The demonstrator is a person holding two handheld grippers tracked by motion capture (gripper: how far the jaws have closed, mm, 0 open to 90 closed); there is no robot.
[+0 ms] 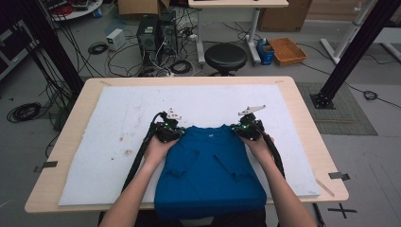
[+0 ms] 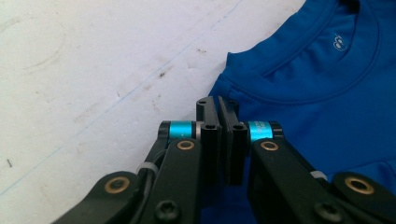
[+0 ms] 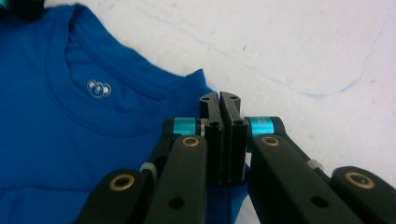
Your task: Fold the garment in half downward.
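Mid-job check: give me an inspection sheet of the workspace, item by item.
Surface: white mat on a wooden table; brown stains left of the shirt.
Job's things: blue T-shirt, sleeves folded in, collar away from the person, hem over the near edge.
Clutter: nothing seen on the mat.
Grippers: left gripper and right gripper shut, each at a shoulder corner; whether fabric is pinched is unclear.
Cables: one trails along each forearm.
Surroundings: black stool, computer tower, orange tray, floor cables.
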